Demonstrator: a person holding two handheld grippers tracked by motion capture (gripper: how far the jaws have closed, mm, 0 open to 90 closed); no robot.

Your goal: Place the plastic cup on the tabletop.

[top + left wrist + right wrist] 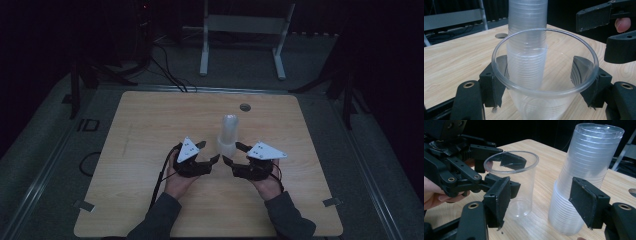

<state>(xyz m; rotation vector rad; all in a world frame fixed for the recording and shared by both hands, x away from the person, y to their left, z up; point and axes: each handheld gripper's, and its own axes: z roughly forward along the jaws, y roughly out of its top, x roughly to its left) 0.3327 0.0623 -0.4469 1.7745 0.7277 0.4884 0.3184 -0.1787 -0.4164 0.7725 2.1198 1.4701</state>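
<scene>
Work in hand looks like peeling single cups off a stack and setting them out on the bench [150,130]. One cup [544,75] is already free of the stack [584,177]: it stands upright, mouth up, just beside the stack, w/ the left gripper [544,82] round it, jaws closed in on both sides of its wall just under the rim, so clamped on the cup. From the right gripper view the cup's base seems to sit on the wood, can't tell for sure whether it's lifted a hair. The right gripper [541,202] sits at the stack w/ jaws apart; the far jaw is in front of the stack's side, the near jaw is over by the cup, nothing gripped. The stack is inverted, wide end down, about mid-bench in the high view, between the two hands. So: first cup separated, prob. being placed or about to be let go. Left to do, as I judge it: release, then pull the rest, and the stack is tall w/ many cups. No other loose cups on the bench.
</scene>
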